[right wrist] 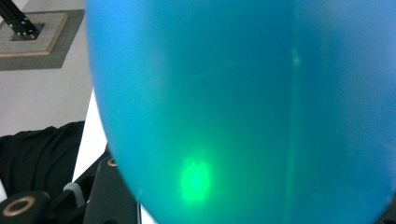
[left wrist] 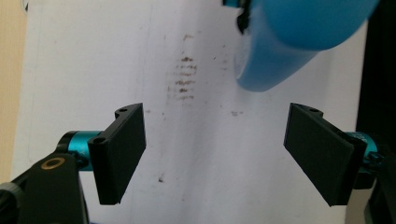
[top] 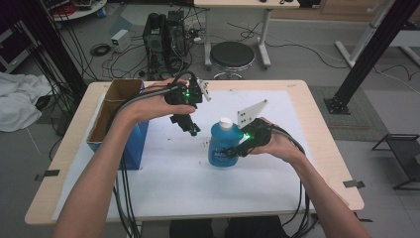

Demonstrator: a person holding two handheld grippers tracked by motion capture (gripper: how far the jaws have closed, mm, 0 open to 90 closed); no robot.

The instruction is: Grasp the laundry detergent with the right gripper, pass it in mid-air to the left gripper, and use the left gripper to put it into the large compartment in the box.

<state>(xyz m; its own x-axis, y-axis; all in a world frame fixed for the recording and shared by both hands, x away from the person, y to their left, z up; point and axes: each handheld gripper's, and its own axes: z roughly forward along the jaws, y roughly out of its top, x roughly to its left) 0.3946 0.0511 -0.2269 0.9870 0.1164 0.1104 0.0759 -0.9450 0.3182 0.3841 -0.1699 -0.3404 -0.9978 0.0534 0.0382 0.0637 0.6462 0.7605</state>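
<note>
over the white mat (top: 163, 168) the right gripper (top: 236, 148) clamps the blue bottle (top: 223, 146) by its side while the left gripper (top: 190, 128) hangs beside it, jaws wide and empty, so the smooth rounded body could slip and drop.

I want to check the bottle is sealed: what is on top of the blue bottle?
A white cap sits on top of the blue bottle. The right gripper grips the bottle's side and covers part of it. How tightly the cap sits cannot be seen.
</note>
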